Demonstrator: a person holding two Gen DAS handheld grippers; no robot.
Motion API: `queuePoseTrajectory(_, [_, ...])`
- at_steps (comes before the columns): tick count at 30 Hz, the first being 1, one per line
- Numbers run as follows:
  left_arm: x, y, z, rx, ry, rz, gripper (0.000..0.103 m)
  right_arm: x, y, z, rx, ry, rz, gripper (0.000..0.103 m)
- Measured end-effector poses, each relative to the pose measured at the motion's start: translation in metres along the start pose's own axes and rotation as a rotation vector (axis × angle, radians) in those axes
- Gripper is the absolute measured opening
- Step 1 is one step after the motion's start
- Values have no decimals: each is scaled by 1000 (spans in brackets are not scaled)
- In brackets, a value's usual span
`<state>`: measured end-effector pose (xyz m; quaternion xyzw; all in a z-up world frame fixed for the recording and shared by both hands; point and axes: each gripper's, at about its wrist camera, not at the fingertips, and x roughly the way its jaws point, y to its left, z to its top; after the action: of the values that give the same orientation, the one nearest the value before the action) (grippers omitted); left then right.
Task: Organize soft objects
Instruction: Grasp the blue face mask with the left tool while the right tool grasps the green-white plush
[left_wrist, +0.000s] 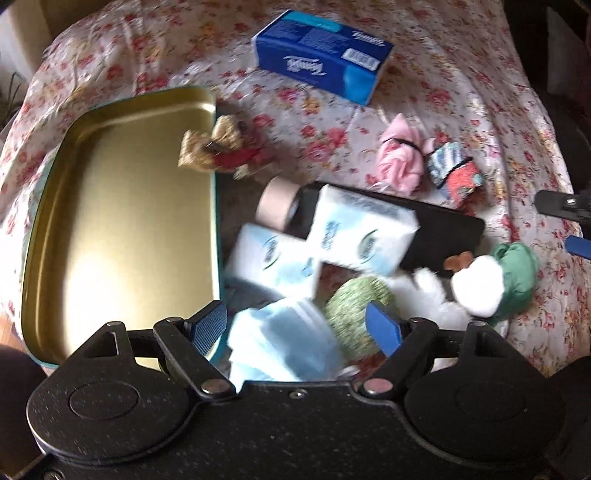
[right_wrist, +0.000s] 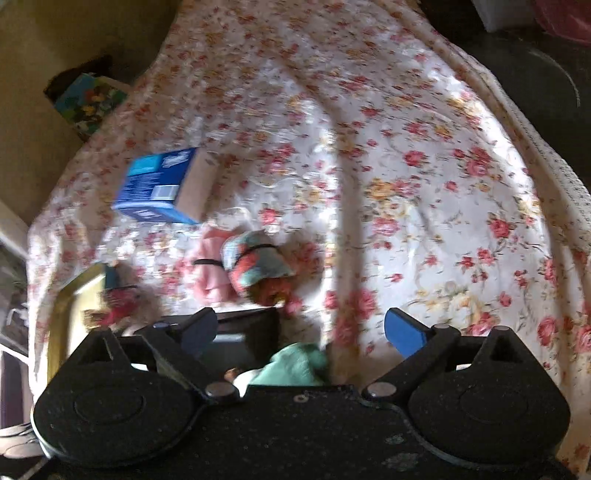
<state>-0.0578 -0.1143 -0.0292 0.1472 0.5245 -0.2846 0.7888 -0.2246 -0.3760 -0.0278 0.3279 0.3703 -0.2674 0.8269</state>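
In the left wrist view my left gripper (left_wrist: 297, 326) hangs open over a heap of soft things. A pale blue soft pack (left_wrist: 280, 343) lies between its fingers, and the pads do not press on it. Beside it are a green knitted ball (left_wrist: 354, 310), two white tissue packs (left_wrist: 362, 232) and a white plush with a green hat (left_wrist: 484, 284). A small brown teddy (left_wrist: 221, 147) leans on the rim of the gold tin (left_wrist: 110, 206). My right gripper (right_wrist: 301, 330) stands open and empty above the green hat (right_wrist: 295, 363); its tips show at the right edge (left_wrist: 569, 225).
A blue tissue box (left_wrist: 325, 55) lies farther back on the flowered bedspread (right_wrist: 424, 184). A pink cloth bundle (left_wrist: 400, 162) and a patterned cloth roll (left_wrist: 458, 173) rest near a black flat slab (left_wrist: 443, 229) and a beige tape roll (left_wrist: 275, 206). The bedspread's edge drops off at right.
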Motion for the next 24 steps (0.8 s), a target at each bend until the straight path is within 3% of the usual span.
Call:
queuePoseTrajectory(8, [5,4,-11,-2,42,-31,79,4,23,-26,-59,51,-28,100])
queuePoseTrajectory(12, [18,-4,-16,20,104,-56,77,15,29,-35,-77,91,-75,100])
queuePoseTrajectory(13, [22,-6,-16,25,116,-61,75,15,30,-37,-82,94,-90,100])
queuePoseTrajectory(15, [25,-9,-17,34,128,-68,57,18,33,-39,-96,106,-133,101])
queuePoseTrajectory(21, [17,-9,-17,30,117,-131,41,32,40,-44,-146,143,-207,101])
queuePoseTrajectory(22, [14,-8,-17,29,109,-140,41,35,42,-45,-156,147,-223,99])
queuePoseTrajectory(23, [10,-7,-17,31,100,-151,38,36,42,-45,-160,148,-232,91])
queuePoseTrajectory(24, [6,-7,-17,34,90,-160,36,38,42,-45,-158,154,-226,76])
